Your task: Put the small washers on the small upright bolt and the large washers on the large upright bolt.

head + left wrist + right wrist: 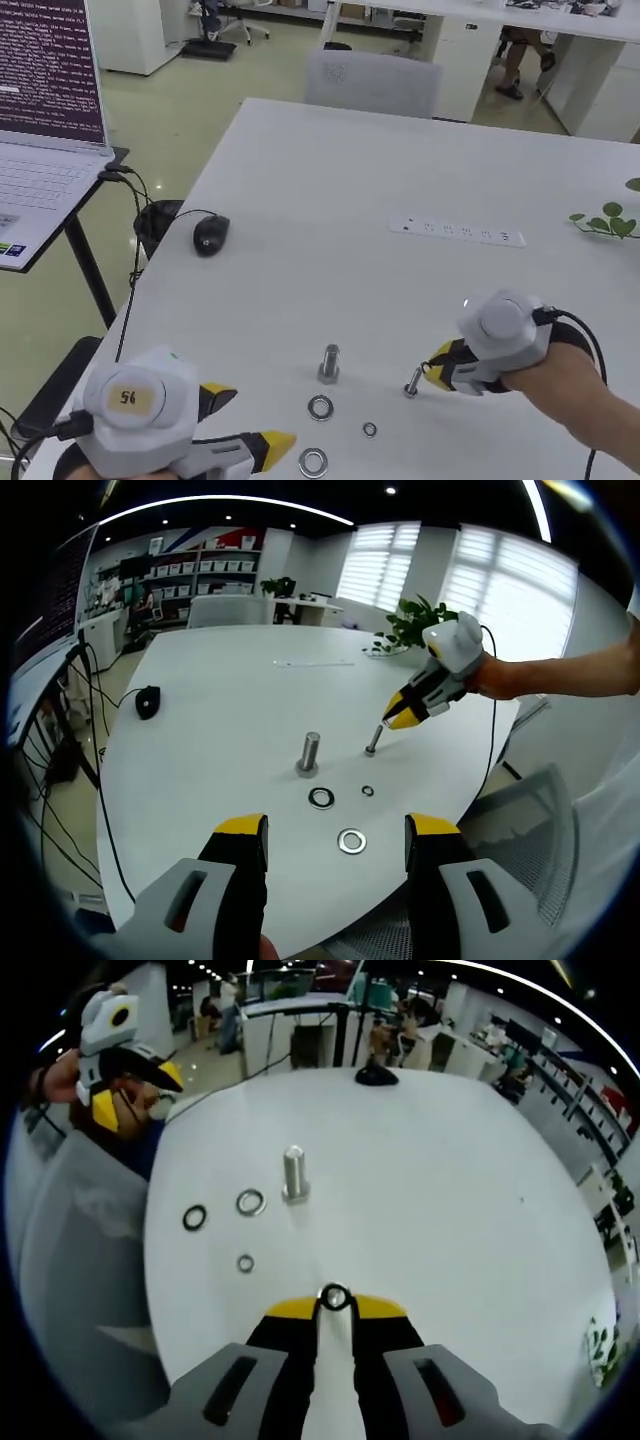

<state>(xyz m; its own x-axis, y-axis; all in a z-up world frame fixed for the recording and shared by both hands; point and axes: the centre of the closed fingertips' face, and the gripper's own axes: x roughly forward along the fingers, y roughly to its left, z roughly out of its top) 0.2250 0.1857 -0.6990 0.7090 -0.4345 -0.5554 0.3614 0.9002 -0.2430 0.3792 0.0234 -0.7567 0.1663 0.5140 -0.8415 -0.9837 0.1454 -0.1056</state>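
Observation:
On the white table (330, 200) the large upright bolt (329, 363) (308, 753) (293, 1174) stands to the left of the small upright bolt (412, 382) (373, 741). Two large washers (320, 407) (313, 462) and a small washer (369, 429) (368, 791) lie flat in front of them. My right gripper (437, 368) (398, 715) (334, 1306) is shut on a small washer (334, 1297), right beside the top of the small bolt. My left gripper (247, 418) (335, 830) is open and holds nothing, low at the near edge, facing the nearest large washer (351, 840).
A black mouse (211, 235) with its cable lies at the left edge, and a white power strip (457, 231) lies farther back. A laptop (40, 100) stands on a side stand to the left. A plant (605, 222) pokes in at the right. A grey chair (370, 85) stands behind the table.

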